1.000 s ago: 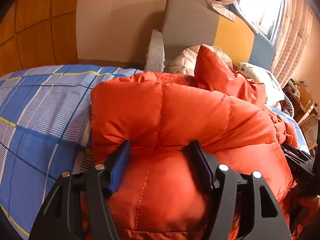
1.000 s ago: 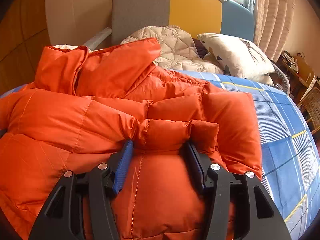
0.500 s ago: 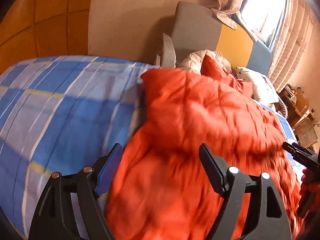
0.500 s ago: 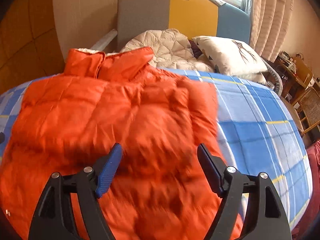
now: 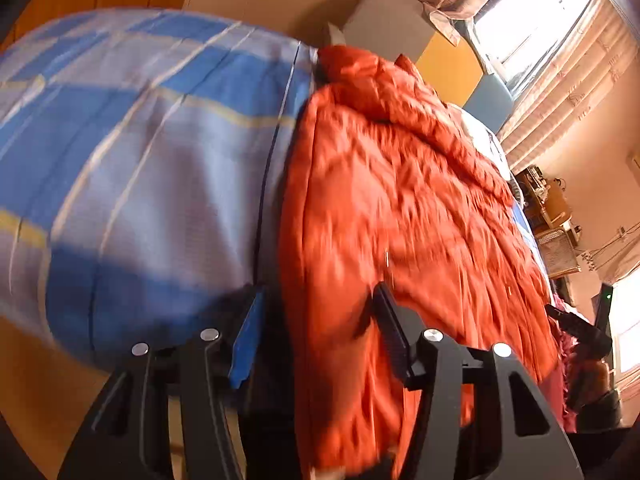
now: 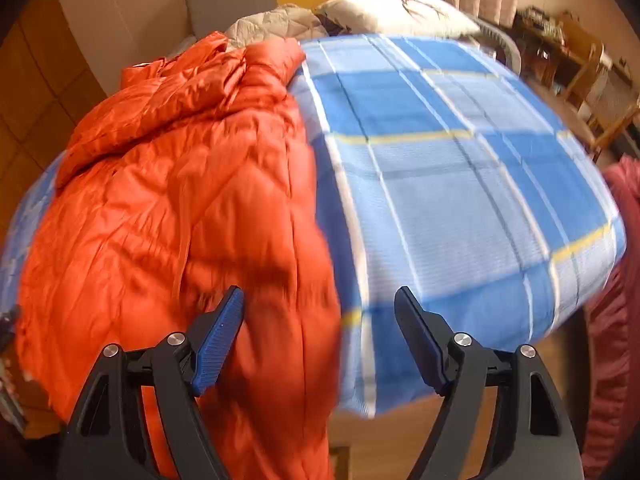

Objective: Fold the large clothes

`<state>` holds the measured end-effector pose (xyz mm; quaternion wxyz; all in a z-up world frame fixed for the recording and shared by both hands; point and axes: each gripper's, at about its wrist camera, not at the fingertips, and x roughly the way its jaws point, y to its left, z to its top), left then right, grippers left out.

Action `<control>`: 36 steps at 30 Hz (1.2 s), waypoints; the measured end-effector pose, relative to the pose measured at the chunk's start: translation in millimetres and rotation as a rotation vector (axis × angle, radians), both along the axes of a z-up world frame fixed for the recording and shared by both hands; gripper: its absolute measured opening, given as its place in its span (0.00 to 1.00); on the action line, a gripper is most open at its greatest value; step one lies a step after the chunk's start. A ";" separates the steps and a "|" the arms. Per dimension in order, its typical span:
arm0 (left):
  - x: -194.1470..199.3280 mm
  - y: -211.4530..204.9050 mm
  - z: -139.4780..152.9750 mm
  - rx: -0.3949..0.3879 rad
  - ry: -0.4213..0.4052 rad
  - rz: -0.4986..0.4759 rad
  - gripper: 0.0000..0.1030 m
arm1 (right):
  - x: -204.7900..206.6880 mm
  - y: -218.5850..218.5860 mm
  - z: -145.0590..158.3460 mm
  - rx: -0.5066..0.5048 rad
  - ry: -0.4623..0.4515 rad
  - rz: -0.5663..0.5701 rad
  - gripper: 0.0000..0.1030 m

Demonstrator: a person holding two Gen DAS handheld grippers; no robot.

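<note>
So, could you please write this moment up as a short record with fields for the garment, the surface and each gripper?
garment: orange puffer jacket, spread along the bed, hem hanging over the near edge
surface: blue plaid bedspread
left gripper: jaws closing, jacket edge between them
right gripper: open, holding nothing
behind: white pillow at the headboard
</note>
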<state>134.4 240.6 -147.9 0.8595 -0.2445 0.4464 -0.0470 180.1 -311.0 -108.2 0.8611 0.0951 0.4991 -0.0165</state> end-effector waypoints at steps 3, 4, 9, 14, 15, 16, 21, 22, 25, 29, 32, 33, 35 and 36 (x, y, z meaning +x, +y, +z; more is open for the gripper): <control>-20.0 -12.3 -9.8 -0.040 0.019 -0.034 0.45 | -23.3 4.1 -13.6 0.067 0.033 0.017 0.64; -22.3 -15.1 -11.8 -0.050 0.024 -0.047 0.40 | -29.4 4.5 -17.0 0.092 0.039 0.021 0.57; -33.6 -26.7 -1.4 -0.029 -0.032 -0.101 0.09 | -47.8 16.3 -14.4 0.133 0.013 0.072 0.16; -56.4 -18.3 34.6 -0.034 -0.141 -0.121 0.05 | -64.1 24.9 17.6 0.092 -0.052 0.123 0.08; -63.8 -17.6 41.9 -0.030 -0.158 -0.130 0.05 | -71.3 26.1 26.6 0.088 -0.070 0.133 0.07; -68.1 -15.6 47.3 -0.030 -0.168 -0.136 0.05 | -77.3 26.0 34.7 0.086 -0.083 0.141 0.07; -107.5 -7.0 70.3 -0.065 -0.203 -0.177 0.05 | -113.5 27.8 66.1 0.072 -0.122 0.211 0.06; -112.7 -5.5 74.8 -0.073 -0.214 -0.185 0.05 | -121.6 29.1 73.2 0.074 -0.130 0.230 0.06; -119.0 -0.3 93.9 -0.101 -0.274 -0.203 0.05 | -130.5 32.9 94.7 0.080 -0.179 0.265 0.06; -106.3 8.8 111.1 -0.137 -0.339 -0.188 0.05 | -121.3 31.1 118.6 0.116 -0.268 0.252 0.06; -91.5 13.1 120.3 -0.153 -0.374 -0.181 0.06 | -102.4 26.2 127.5 0.162 -0.305 0.224 0.06; -82.2 14.4 124.1 -0.150 -0.386 -0.177 0.06 | -94.3 25.4 130.0 0.165 -0.317 0.217 0.06; -70.2 14.1 127.8 -0.154 -0.403 -0.168 0.06 | -78.1 23.9 133.1 0.180 -0.334 0.195 0.06; -64.4 14.4 128.8 -0.150 -0.402 -0.164 0.06 | -71.9 25.1 133.9 0.183 -0.340 0.192 0.06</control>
